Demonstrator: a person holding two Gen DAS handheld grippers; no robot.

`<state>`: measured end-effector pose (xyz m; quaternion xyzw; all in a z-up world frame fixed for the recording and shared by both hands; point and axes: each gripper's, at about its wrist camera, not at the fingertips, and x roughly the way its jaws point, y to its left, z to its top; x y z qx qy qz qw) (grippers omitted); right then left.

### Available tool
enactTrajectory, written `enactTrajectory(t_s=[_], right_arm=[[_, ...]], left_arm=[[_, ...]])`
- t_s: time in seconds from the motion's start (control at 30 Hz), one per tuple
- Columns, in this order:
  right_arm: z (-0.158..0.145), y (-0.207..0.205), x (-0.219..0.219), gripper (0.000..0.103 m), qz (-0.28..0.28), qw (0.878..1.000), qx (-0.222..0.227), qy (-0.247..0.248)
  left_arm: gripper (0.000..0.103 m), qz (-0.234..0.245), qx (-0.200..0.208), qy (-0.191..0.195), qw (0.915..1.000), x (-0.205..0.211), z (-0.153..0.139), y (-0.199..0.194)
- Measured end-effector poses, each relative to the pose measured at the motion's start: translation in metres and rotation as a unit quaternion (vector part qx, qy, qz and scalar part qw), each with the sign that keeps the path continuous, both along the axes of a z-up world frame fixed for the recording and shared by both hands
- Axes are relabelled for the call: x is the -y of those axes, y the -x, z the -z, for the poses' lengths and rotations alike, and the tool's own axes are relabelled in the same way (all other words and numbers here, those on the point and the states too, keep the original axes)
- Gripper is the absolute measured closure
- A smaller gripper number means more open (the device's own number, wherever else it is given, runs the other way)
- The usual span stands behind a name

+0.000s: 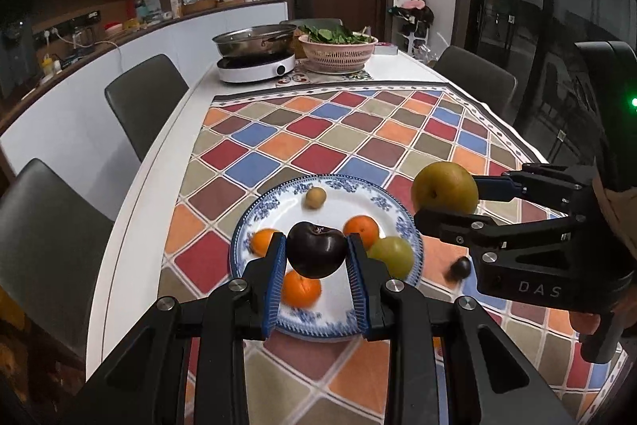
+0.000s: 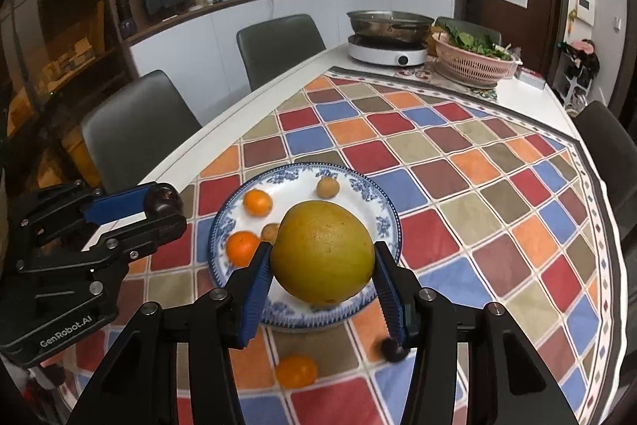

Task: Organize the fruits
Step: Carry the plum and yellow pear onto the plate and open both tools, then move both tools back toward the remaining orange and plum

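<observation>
A blue-and-white plate (image 1: 338, 329) (image 2: 382, 218) lies on the checkered tablecloth. On it I see oranges (image 1: 360, 230) (image 2: 258, 202), a green fruit (image 1: 392, 255) and a small brown fruit (image 1: 315, 198) (image 2: 328, 187). My left gripper (image 1: 316, 257) is shut on a dark plum (image 1: 316, 253) above the plate; it also shows in the right wrist view (image 2: 163, 204). My right gripper (image 2: 322, 257) is shut on a large yellow pear (image 2: 322, 251), held above the plate's right side (image 1: 444, 188). A small dark fruit (image 1: 460, 267) (image 2: 392, 349) and an orange (image 2: 296, 371) lie on the cloth.
An induction cooker with a steel pan (image 1: 256, 60) (image 2: 388, 38) and a pink colander of greens (image 1: 338, 50) (image 2: 473, 60) stand at the table's far end. Grey chairs (image 1: 143, 102) (image 2: 135, 130) line the left side. The white table edge (image 1: 131, 226) runs left of the cloth.
</observation>
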<state>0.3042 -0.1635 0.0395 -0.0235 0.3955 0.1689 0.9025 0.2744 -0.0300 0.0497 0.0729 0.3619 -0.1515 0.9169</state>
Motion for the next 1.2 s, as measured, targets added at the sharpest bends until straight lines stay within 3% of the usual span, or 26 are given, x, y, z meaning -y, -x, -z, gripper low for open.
enactTrajectory(t_s=[0.47,0.67,0.87,1.0,1.2], right_arm=[[0.045,-0.091,-0.008,0.053,0.014,0.997,-0.068,0.025],[0.065,-0.114,-0.013,0.053,0.004,0.994,-0.103,0.026],[0.079,-0.120,-0.016,0.053,-0.003,0.992,-0.121,0.026],[0.079,-0.120,-0.014,0.052,0.002,0.993,-0.117,0.029],[0.065,-0.107,-0.010,0.044,0.001,0.995,-0.093,0.025]], left_arm=[[0.073,0.000,-0.064,-0.020,0.9978,-0.004,0.053,-0.095],[0.073,-0.010,-0.093,-0.008,0.9956,-0.005,0.072,-0.113],[0.072,-0.011,-0.095,-0.015,0.9953,-0.004,0.077,-0.118],[0.053,-0.009,-0.093,-0.014,0.9955,-0.006,0.074,-0.117],[0.050,-0.026,-0.068,-0.058,0.9957,-0.006,0.059,-0.098]])
